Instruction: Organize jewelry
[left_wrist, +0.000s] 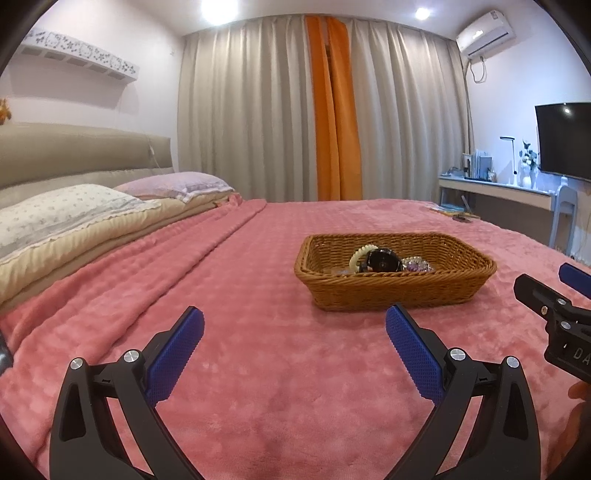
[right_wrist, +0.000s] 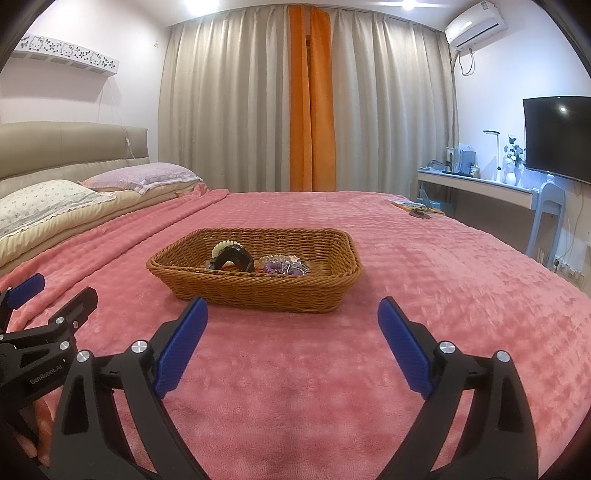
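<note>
A brown wicker basket (left_wrist: 399, 291) (right_wrist: 258, 291) sits on the pink bedspread. Inside lie a black watch (left_wrist: 382, 260) (right_wrist: 234, 258), a cream beaded bracelet (left_wrist: 360, 253) (right_wrist: 223, 245) and a purple and clear beaded pile (left_wrist: 417, 266) (right_wrist: 284, 266). My left gripper (left_wrist: 293, 323) is open and empty, hovering over the blanket short of the basket, which is ahead to its right. My right gripper (right_wrist: 291, 312) is open and empty, just short of the basket's near wall. Each gripper shows at the edge of the other's view, the right (left_wrist: 554, 306) and the left (right_wrist: 48, 306).
The pink blanket (left_wrist: 258, 369) covers the bed. Pillows (left_wrist: 74, 214) and a headboard are on the left. Small items (right_wrist: 417, 208) lie at the bed's far right corner. A desk (right_wrist: 476, 184), chair and TV stand to the right; curtains hang behind.
</note>
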